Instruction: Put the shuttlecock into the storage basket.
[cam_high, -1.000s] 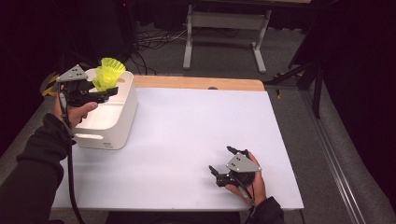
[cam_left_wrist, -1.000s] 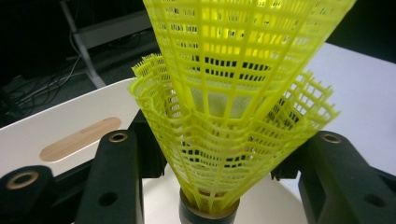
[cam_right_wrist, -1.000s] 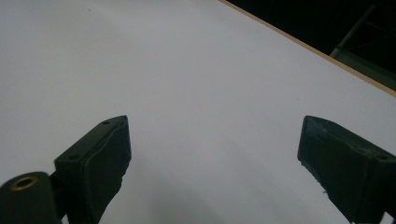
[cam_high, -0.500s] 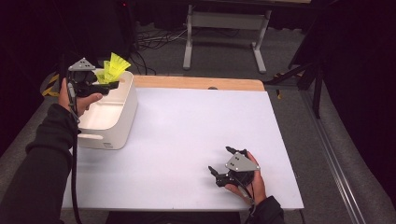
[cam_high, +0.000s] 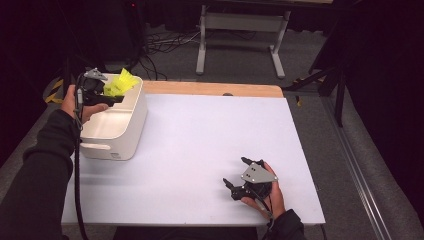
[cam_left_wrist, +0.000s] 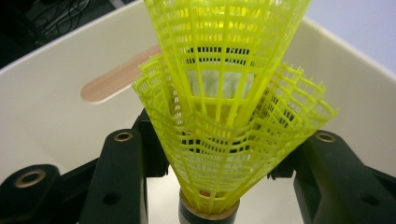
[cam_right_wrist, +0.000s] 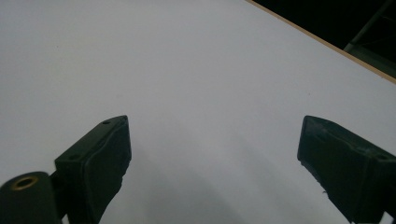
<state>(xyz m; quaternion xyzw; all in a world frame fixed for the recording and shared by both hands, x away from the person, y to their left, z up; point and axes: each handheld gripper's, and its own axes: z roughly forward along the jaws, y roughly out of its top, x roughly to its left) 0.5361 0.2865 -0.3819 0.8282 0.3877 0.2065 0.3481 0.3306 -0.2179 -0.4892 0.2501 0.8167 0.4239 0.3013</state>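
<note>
- The left gripper (cam_high: 111, 95) clenches two nested yellow shuttlecocks (cam_high: 121, 81) between its black jaws, their mesh skirts flaring away from it.
- In the left gripper view, the shuttlecocks (cam_left_wrist: 224, 116) hang over the inside of the white bin (cam_left_wrist: 56, 107), the cork base low between the jaws.
- The bin (cam_high: 116, 131) sits at the table's (cam_high: 200, 140) left edge.
- The right gripper (cam_high: 239, 173) rests on the table, well apart, jaws spread and holding nothing.
- I can read no writing anywhere.
</note>
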